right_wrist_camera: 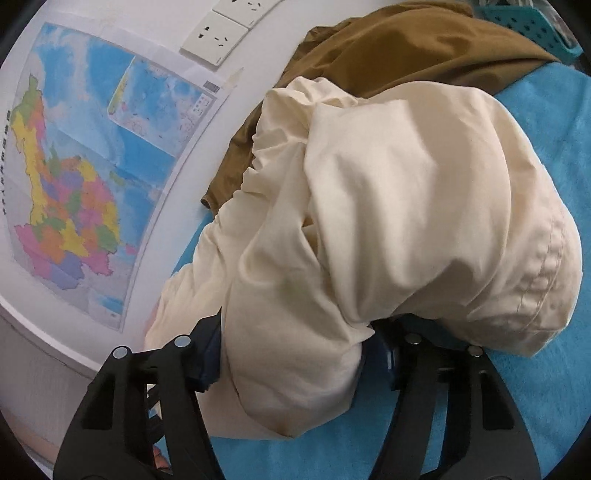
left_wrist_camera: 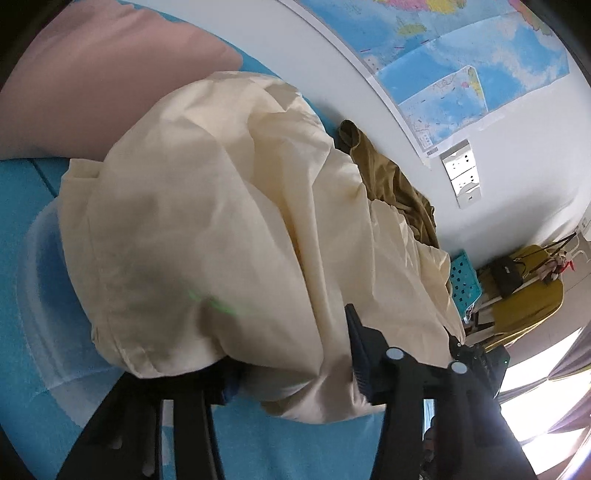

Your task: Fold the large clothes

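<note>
Closest in, the left tool [left_wrist_camera: 295, 363] has a bunch of the cream garment [left_wrist_camera: 207, 206] between its fingers, one finger [left_wrist_camera: 360, 354] pressed against the cloth and the other buried under the folds. The right tool [right_wrist_camera: 295, 363] likewise stands with its fingers on either side of a thick wad of the same garment [right_wrist_camera: 388, 206], the fabric filling the gap.

The garment is heaped in a loose, crumpled mound on the blue surface [right_wrist_camera: 546, 398], draping over both tools. A pink pillow [left_wrist_camera: 92, 85] lies off to one side of it.

Just beyond, touching the mound's far edge, lies a brown garment [right_wrist_camera: 399, 51], also rumpled, with a teal basket [left_wrist_camera: 463, 280] near it.

Behind it all is the white wall with a map [right_wrist_camera: 74, 177] and sockets [right_wrist_camera: 218, 33].
</note>
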`<state>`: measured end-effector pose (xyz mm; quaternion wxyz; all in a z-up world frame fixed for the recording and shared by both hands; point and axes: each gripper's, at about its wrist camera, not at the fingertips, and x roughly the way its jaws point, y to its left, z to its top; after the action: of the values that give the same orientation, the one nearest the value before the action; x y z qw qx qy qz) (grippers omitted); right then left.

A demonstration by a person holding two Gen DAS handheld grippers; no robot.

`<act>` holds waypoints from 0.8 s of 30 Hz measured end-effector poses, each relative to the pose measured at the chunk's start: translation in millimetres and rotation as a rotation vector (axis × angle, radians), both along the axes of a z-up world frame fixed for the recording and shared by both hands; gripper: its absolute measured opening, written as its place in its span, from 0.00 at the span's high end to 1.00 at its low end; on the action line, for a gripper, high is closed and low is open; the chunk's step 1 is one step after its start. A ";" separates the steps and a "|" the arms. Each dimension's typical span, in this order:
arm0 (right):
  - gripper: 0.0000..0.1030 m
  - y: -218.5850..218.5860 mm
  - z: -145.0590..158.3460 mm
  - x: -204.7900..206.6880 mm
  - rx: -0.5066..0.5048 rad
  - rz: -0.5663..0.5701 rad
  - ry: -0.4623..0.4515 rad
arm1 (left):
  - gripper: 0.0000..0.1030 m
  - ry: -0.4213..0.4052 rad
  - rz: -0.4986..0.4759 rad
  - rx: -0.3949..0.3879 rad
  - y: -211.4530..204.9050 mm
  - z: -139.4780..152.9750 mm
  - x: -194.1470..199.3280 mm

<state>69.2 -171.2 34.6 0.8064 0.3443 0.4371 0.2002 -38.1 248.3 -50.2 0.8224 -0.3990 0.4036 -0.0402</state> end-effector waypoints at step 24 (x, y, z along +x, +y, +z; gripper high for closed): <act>0.82 22.9 41.2 2.7 -0.028 0.159 -0.123 | 0.74 -0.026 -0.046 0.183 -12.1 40.2 10.6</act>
<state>71.9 -148.3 75.9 0.8181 0.2845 0.4153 0.2780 -27.5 236.2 -10.0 0.8593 -0.3124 0.4040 -0.0272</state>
